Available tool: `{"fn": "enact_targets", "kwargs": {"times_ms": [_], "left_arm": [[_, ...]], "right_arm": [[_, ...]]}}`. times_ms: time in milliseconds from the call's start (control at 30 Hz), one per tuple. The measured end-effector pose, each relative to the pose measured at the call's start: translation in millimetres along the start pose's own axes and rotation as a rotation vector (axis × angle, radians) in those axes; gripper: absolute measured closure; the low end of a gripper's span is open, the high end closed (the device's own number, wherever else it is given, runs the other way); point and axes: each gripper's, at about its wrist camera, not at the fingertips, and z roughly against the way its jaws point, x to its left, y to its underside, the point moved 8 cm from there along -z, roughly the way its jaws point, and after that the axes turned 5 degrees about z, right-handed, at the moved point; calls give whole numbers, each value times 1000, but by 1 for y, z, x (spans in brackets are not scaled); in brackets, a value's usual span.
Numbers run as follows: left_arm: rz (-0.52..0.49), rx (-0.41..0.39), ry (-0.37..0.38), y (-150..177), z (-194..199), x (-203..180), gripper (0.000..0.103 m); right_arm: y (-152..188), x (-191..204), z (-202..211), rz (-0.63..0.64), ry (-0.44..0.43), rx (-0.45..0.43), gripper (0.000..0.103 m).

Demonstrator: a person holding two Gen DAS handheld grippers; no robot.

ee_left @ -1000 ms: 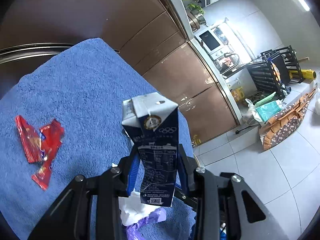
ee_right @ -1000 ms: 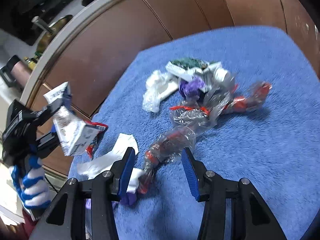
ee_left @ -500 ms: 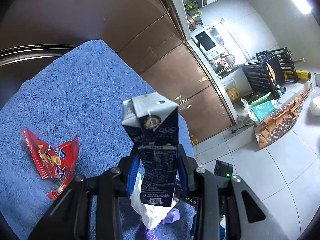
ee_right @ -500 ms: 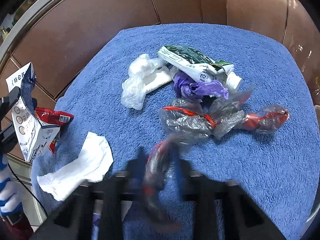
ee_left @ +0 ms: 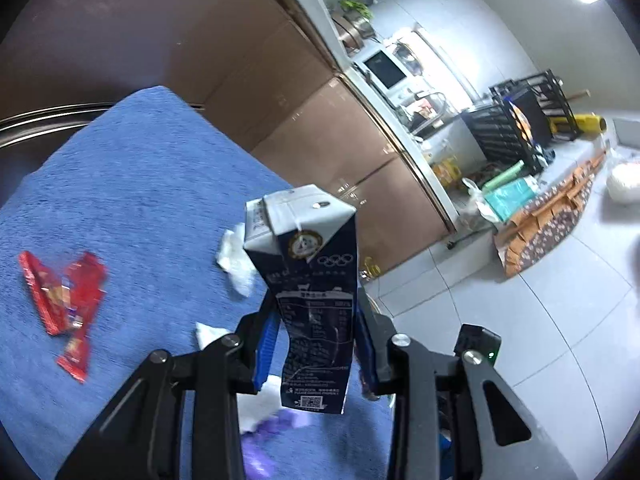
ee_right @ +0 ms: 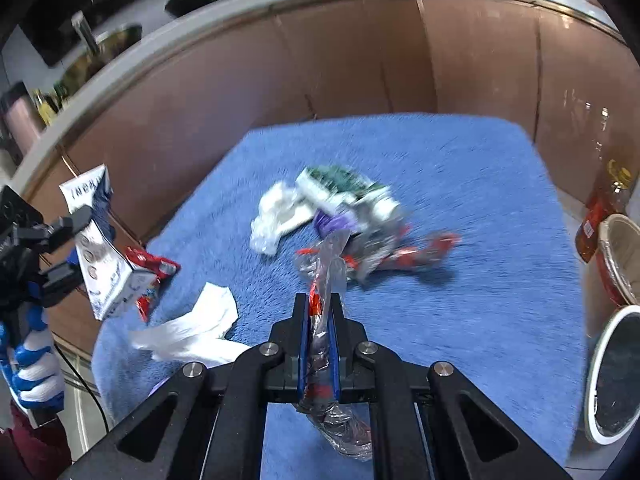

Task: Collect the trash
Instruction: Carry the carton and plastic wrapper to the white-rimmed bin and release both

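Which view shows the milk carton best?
Left wrist: the milk carton fills the centre, sharp, clamped by the left gripper. Right wrist shows it small and tilted at the left edge.

The dark blue and white milk carton (ee_left: 316, 300) carries the five Olympic rings printed in white under a round gold emblem, a table of small white print too fine to read, and a QR code near its lower edge. In the right wrist view its white flap shows large mirrored letters, not legible.
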Motion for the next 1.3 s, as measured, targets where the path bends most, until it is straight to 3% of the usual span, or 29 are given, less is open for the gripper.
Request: {"fn": "enact_targets", "kwargs": {"times_ms": [267,400,600,800,933,1167,1300], "left_arm": [[-93,115,32,38,-48,-81,70],[-154,215,39,65,-103,-127,70],[-258,390,77,122,-216,-211,70],[-337,547,110,194,-331,-276,70],[-386,627,82,242,-405,-300,70],[-445,700,-12,305,-507,-301,70],[-468,728,-58,334,-543,-289,69]], "right_arm": [[7,-78,89,-119,91,-182,94],[25,-145,133,-236,168,-286,94],[56,-236,182,-393,274,-395,94],[76,-310,201,-450,410,-404,94],[86,-345,197,-487,464,-392,94],[107,-393,180,-530,546,-342,92],[124,-414,172,-566,571,-330,92]]}}
